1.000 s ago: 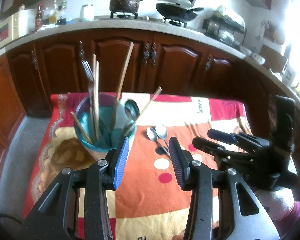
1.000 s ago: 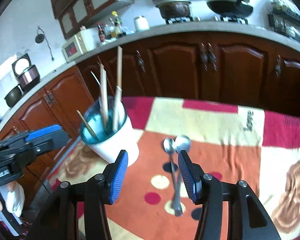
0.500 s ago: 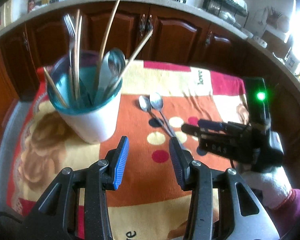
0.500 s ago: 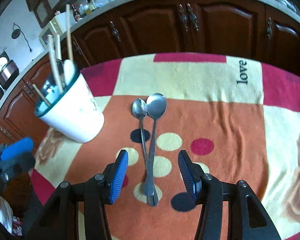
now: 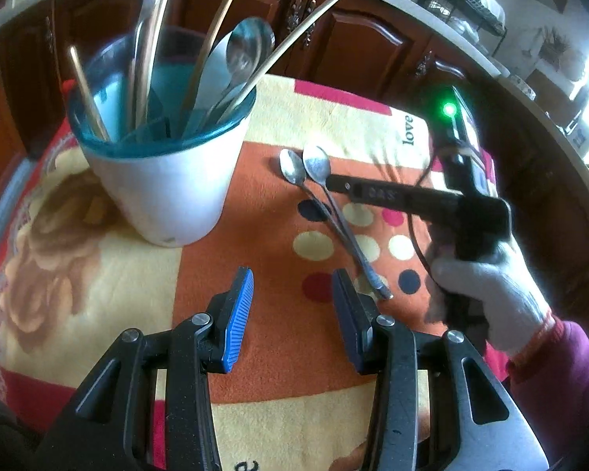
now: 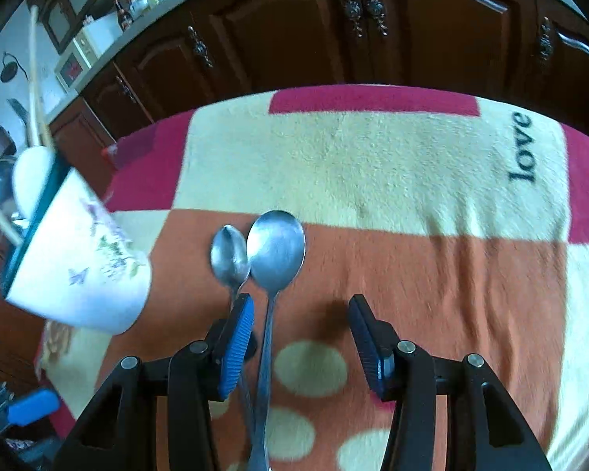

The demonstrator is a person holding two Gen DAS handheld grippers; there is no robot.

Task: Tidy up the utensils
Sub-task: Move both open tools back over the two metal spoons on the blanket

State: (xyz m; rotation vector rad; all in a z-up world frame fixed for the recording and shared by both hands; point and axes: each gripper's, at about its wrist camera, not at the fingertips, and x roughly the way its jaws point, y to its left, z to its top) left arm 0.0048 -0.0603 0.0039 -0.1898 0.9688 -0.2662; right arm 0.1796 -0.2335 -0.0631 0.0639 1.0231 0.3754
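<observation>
**Two spoons left on the cloth, our right gripper over their handles**

We count two metal spoons lying on the orange patch of the patterned cloth (image 6: 373, 165); the larger spoon (image 6: 275, 251) and the smaller spoon (image 6: 229, 256) lie side by side, bowls touching, handles running back toward us and crossing low down. We judge them stiff, light and slick; flat steel on fleece gives little edge to catch, so we would take one at the narrow handle just below the bowl, pinching across its width, and expect it to swivel if held off balance. Taking both at once risks one slipping out.

Our right gripper (image 6: 300, 333) hangs low over the handles with its fingers spread wide and nothing between them yet; the larger spoon's handle runs just inside the blue pad (image 6: 237, 347), the smaller one's passes under it. Our left gripper (image 5: 292, 314) is likewise released and empty, near the handle tips.

To the left stands one white cup (image 5: 165, 192) with a teal rim, upright on the cloth and well apart from the spoons; it holds several chopsticks (image 5: 282, 45), at least four though we cannot count surely, a spoon and what looks like a fork.
</observation>
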